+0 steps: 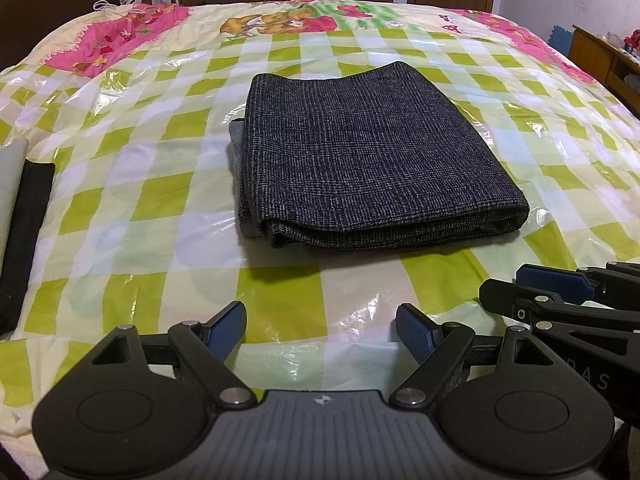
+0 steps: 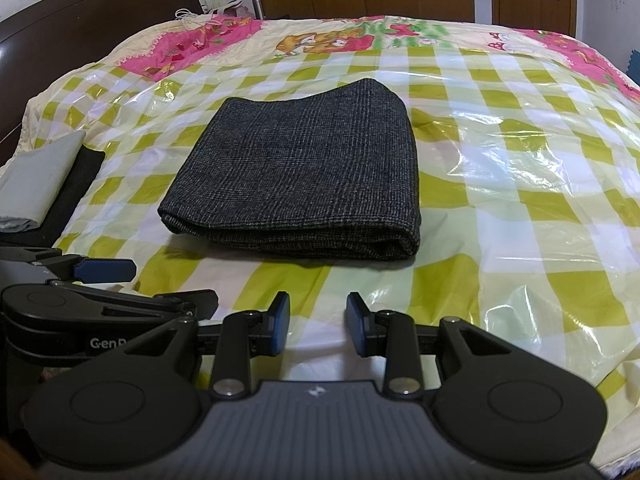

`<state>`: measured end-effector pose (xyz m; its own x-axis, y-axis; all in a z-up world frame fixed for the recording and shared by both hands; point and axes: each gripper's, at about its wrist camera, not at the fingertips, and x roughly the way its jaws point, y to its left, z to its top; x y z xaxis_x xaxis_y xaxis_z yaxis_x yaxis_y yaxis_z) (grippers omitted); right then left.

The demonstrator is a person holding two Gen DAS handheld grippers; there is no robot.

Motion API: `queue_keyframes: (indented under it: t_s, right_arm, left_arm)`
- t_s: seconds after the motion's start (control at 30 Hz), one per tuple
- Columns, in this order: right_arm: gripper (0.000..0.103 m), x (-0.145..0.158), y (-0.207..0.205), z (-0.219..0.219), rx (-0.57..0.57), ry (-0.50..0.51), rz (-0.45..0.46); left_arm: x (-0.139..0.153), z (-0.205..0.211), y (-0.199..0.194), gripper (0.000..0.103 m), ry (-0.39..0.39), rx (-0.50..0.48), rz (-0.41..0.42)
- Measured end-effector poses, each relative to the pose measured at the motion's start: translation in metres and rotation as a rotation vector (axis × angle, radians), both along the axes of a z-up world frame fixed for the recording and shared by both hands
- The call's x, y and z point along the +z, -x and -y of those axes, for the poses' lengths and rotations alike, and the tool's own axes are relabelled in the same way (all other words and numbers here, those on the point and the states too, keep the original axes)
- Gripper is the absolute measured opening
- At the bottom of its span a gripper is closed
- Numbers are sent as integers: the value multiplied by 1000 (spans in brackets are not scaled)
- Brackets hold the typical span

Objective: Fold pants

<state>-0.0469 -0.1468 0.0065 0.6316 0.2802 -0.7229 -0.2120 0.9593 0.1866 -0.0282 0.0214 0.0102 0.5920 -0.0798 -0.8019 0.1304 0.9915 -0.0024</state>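
Grey pants (image 1: 372, 156) folded – black cloth (image 1: 24, 240) well apart | grippers empty

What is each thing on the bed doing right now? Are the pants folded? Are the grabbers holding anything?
Pants: folded into a neat flat stack, lying on the bed, touched by neither gripper.
Plastic sheet: spread over the bed, wrinkled and shiny.
Left gripper: fingers wide open, empty, short of the pants.
Right gripper: fingers partly open, empty, short of the pants.
Grey and black cloths: folded, stacked at the bed's edge.
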Motion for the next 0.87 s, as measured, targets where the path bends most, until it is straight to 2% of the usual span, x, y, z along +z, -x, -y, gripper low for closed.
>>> queue_keyframes:
  t_s: [0.87]
  right_arm:
    - [32,1,0,-1,-2,1,-1]
  left_arm:
    - [3,-3,2,91,-7,3,5]
